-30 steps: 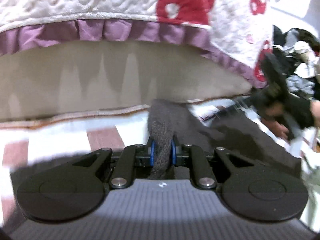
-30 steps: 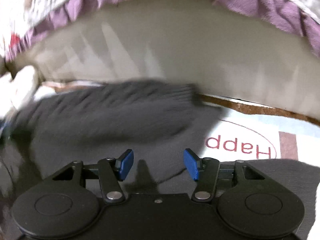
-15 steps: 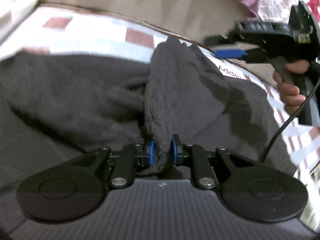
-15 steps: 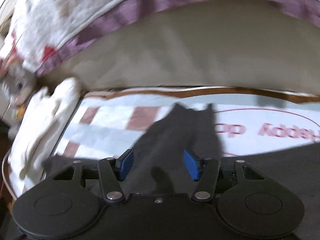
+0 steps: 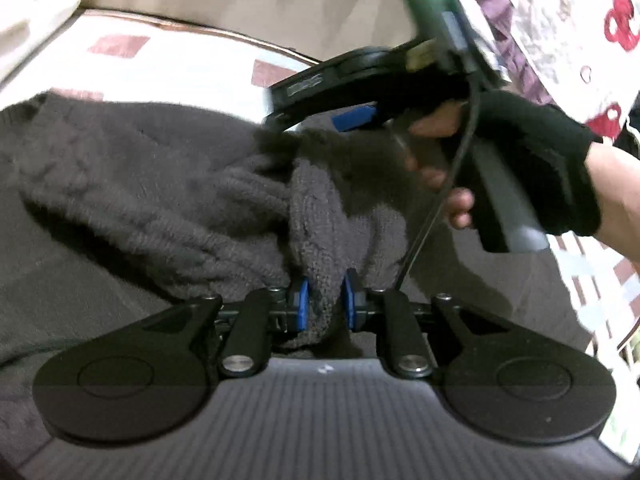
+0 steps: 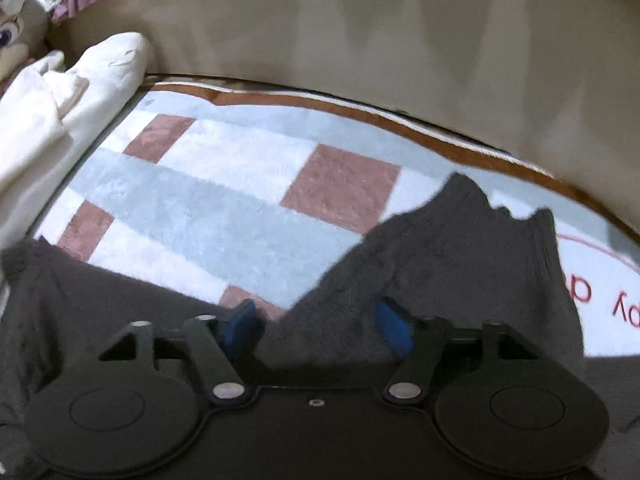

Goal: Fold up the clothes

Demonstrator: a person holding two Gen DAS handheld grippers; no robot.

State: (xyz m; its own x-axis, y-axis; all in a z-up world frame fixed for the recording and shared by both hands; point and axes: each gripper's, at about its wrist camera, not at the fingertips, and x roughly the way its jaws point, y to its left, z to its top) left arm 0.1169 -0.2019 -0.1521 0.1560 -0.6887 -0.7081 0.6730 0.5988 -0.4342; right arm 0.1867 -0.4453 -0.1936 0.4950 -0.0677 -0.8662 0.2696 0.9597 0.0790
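A dark grey knitted sweater [image 5: 160,200] lies on a checked blanket [image 5: 192,68]. My left gripper [image 5: 323,304] is shut on a bunched fold of the sweater and holds it low over the garment. My right gripper [image 6: 316,326] is open, its blue pads [image 6: 394,326] on either side of a raised sweater sleeve [image 6: 460,248]. In the left wrist view the right gripper [image 5: 356,118] comes in from the right, held by a gloved hand [image 5: 552,168], just above the fold.
A beige upholstered wall [image 6: 360,32] borders the blanket at the back. White cloth [image 6: 52,112] is piled at the left. A quilt with a purple frill [image 5: 560,32] hangs at the upper right. The blanket shows red lettering [image 6: 600,300].
My left gripper has kept its hold on the sweater fold and lowered it over the garment. My right gripper has swung in close from the right, still open, over the sleeve.
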